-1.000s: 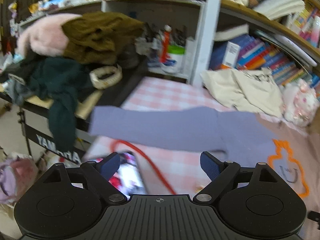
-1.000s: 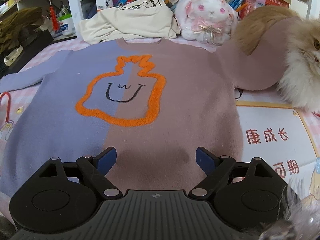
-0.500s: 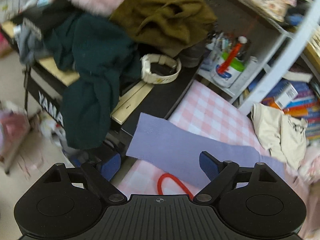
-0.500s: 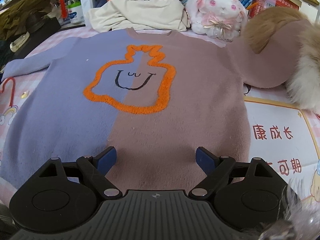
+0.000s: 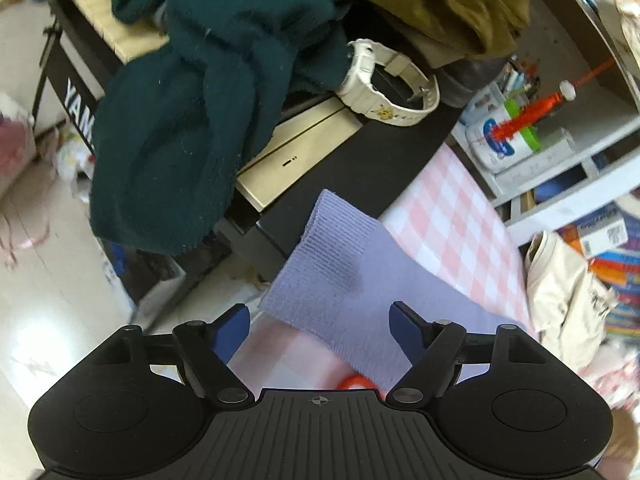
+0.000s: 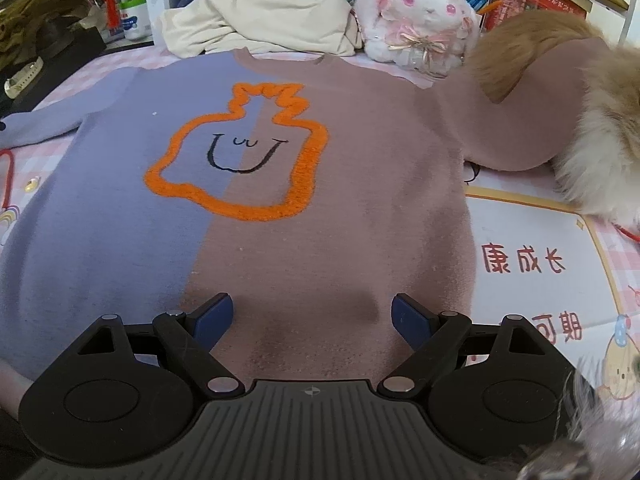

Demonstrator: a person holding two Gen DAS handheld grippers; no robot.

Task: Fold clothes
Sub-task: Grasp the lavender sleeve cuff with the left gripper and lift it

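- My left tool (image 5: 319,320) hangs wide over the lilac sleeve cuff (image 5: 336,248), which juts past the edge of the pink checked cloth (image 5: 448,216) toward the black keyboard (image 5: 312,184).
- To do this well, I judge I should close on the ribbed cuff itself, taking both layers, clear of the red cord (image 5: 356,381) just under it.
- The sweater (image 6: 280,200) lies flat, face up, orange outline (image 6: 236,152) centred.
- My right tool (image 6: 312,316) is wide over the hem, holding nothing.
- The cat (image 6: 588,120) lies on the far sleeve; that side may drag.
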